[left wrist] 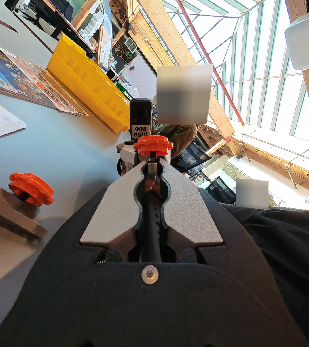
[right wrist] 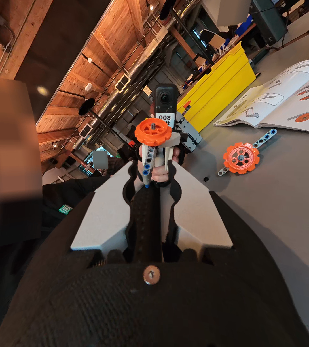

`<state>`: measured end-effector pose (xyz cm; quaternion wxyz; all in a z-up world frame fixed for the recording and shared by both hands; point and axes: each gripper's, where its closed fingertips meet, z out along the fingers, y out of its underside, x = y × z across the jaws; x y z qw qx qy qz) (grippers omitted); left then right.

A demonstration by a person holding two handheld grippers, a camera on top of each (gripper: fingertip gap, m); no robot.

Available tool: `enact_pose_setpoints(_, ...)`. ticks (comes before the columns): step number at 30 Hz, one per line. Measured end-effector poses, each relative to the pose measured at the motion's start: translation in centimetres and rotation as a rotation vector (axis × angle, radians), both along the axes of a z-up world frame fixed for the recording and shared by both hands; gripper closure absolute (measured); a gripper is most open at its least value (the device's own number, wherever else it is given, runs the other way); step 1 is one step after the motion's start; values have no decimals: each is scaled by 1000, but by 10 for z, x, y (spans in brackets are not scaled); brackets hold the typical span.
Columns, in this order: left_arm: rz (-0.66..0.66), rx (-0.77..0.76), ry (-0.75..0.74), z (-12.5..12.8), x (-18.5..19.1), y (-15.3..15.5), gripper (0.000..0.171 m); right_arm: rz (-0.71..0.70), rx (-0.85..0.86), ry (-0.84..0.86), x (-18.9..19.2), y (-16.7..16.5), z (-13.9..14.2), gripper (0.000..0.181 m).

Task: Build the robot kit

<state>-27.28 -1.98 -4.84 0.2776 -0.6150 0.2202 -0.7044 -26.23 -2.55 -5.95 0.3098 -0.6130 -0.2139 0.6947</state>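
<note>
The left gripper (left wrist: 152, 163) was nearest in its own view. Its jaws were almost together and looked clamped on a thin grey beam (left wrist: 152, 167). The beam was hard plastic with a row of round holes and little blue pegs.

An orange wheel (left wrist: 153, 145) sat on the top end of the beam, at 12 o'clock from the jaw tips. It was round and smooth, with bumpy teeth all around the edge. It hung in the air above the surface (left wrist: 59, 150), between the two grippers.

The right gripper (right wrist: 152, 164) faced the left one. Its jaws were apart. The low end of the beam (right wrist: 148, 159) hung between them, and I could not see it touch either side. The same wheel (right wrist: 152, 132) showed at 12 o'clock there.

Farther off, at 3 o'clock in the right view, a second orange wheel (right wrist: 241, 158) lay flat on the grey surface (right wrist: 262, 206), on top of another grey beam. A tiny black piece (right wrist: 205, 179) lay near it.

Past that, at 2 o'clock, was an open paper booklet (right wrist: 272, 105) with drawings. Beside it stood a long yellow bin (right wrist: 225, 84) of shiny plastic with ribbed sides.

Far up were wooden roof beams (right wrist: 112, 47).
</note>
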Motion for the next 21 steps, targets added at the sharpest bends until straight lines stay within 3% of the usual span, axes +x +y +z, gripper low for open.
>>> enact_pose_setpoints(8,38,-113,66,-20,1,11,166,60,-91,-17,-6,-2,-11,153)
enact_pose_setpoints(12,11,-200,65,-27,2,12,166,100,-129,-105,-15,-6,-29,174)
enact_pose_setpoints(21,-93,-188,-16,-10,7,-3,151,241,-298,53,-8,-14,-14,176)
